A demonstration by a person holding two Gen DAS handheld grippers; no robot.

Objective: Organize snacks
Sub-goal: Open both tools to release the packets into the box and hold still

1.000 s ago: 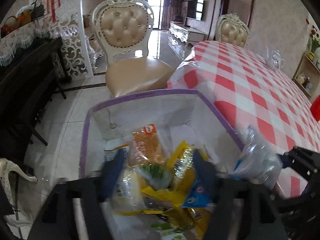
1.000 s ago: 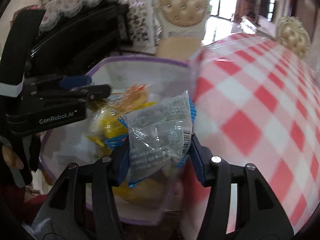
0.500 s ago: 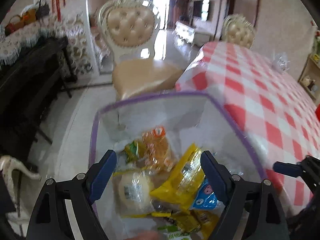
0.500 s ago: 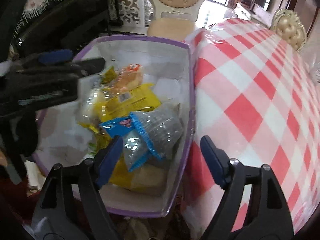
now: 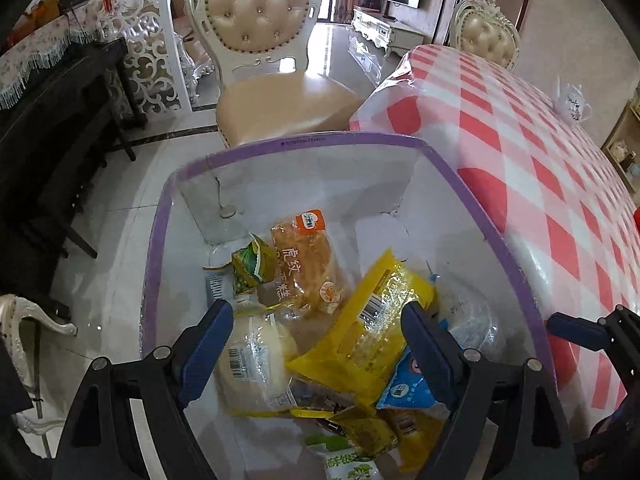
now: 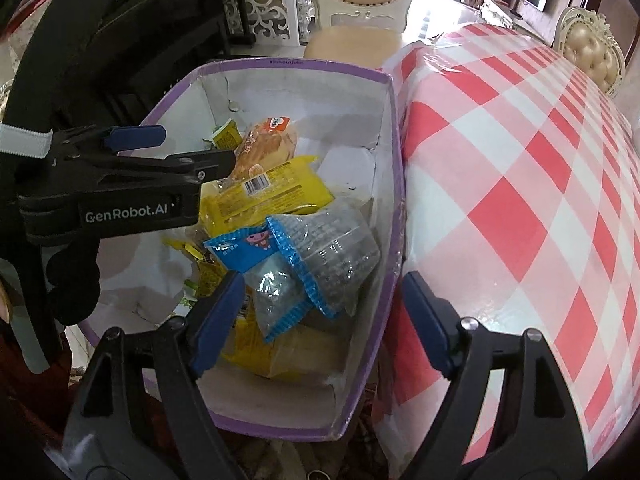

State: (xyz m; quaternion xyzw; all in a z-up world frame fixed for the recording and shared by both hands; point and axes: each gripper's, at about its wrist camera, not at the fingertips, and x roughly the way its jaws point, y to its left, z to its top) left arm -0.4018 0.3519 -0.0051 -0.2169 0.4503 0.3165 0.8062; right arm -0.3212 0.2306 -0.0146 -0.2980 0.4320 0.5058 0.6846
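A white box with a purple rim [image 5: 352, 139] [image 6: 394, 128] stands beside the table and holds several snack packs. Among them are an orange cake pack [image 5: 304, 264] [image 6: 266, 140], a yellow pack [image 5: 372, 328] [image 6: 272, 196], a round bun in clear wrap [image 5: 252, 360] and a clear pack with blue edges [image 6: 320, 252] [image 5: 472, 320]. My left gripper [image 5: 318, 344] is open and empty above the snacks; it also shows in the right wrist view [image 6: 188, 148]. My right gripper [image 6: 324, 320] is open and empty above the box's near right rim; its tip shows in the left wrist view [image 5: 572, 328].
A table with a red and white checked cloth [image 5: 540, 184] [image 6: 520, 184] lies right of the box. A cream padded chair [image 5: 276, 80] stands behind the box. A dark cabinet [image 5: 48, 128] is at the left. A teapot [image 5: 572, 98] sits far on the table.
My right gripper opened and let the clear blue-edged pack drop into the box, then drew back. My left gripper opened and rose above the snacks.
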